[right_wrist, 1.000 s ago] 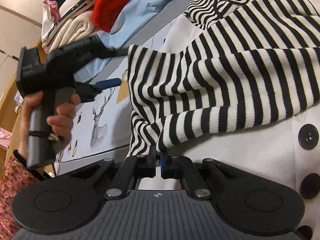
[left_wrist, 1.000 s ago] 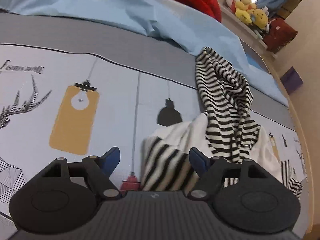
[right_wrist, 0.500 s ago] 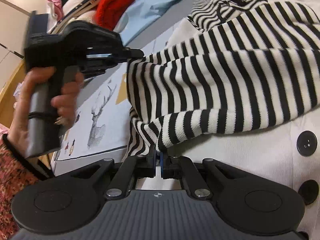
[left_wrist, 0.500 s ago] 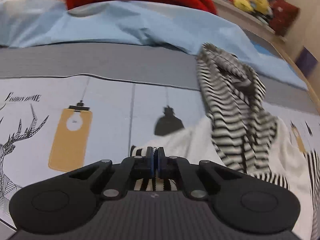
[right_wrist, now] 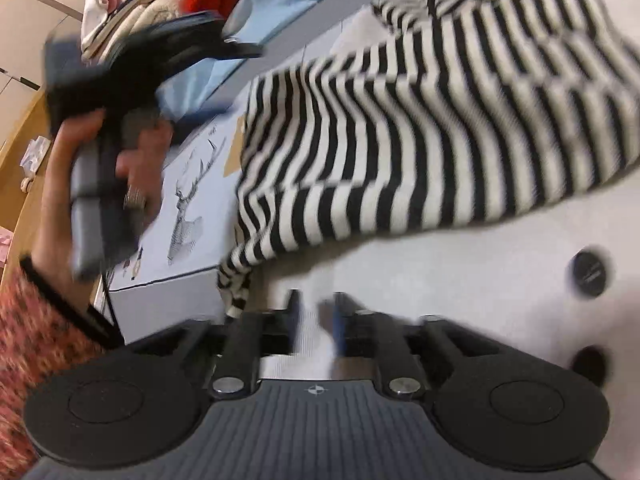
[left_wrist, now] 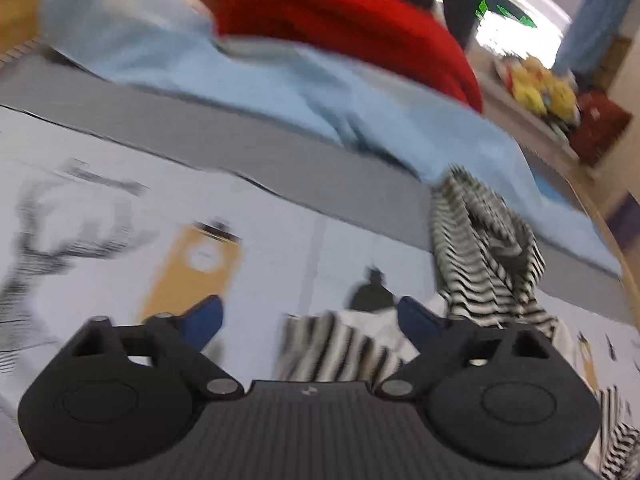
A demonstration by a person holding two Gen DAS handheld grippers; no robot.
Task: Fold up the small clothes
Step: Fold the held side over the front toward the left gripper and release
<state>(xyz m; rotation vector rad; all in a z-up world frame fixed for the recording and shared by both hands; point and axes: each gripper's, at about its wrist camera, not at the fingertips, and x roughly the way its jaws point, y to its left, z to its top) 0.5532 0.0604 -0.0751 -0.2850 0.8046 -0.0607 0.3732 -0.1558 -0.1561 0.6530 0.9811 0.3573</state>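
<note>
The left gripper (left_wrist: pixel 310 316) is springing apart, its blue pads (left_wrist: pixel 206 316) flung wide where half a second ago they were pinched tight, and nothing sits between them now; the striped sleeve (left_wrist: pixel 332 346) lies loose just below and ahead of the gap. Over on the right gripper (right_wrist: pixel 316 314) the jaws are opening too, a narrow gap where they were clamped a moment back, white fabric showing in that gap with the pads no longer pressing it. Straight ahead of the right pads spreads the striped garment (right_wrist: pixel 420 132), its folded sleeve laid across the white front, two dark buttons (right_wrist: pixel 591 273) off to the right. To the left of the right gripper the person's hand (right_wrist: pixel 120 168) grips the other tool's handle, higher in view than before, a patterned red sleeve (right_wrist: pixel 36 344) at the wrist. Beyond the left gripper the striped hood (left_wrist: pixel 484 256) rises ahead and to the right. Everything rests on a printed bedsheet (left_wrist: pixel 280 248) with a deer, yellow tags and lamps, then a grey band, a light blue cloth (left_wrist: pixel 280 80) and a red garment (left_wrist: pixel 340 20) farther back. Yellow plush toys (left_wrist: pixel 536 84) sit on a far ledge by a bright window, all blurred.
</note>
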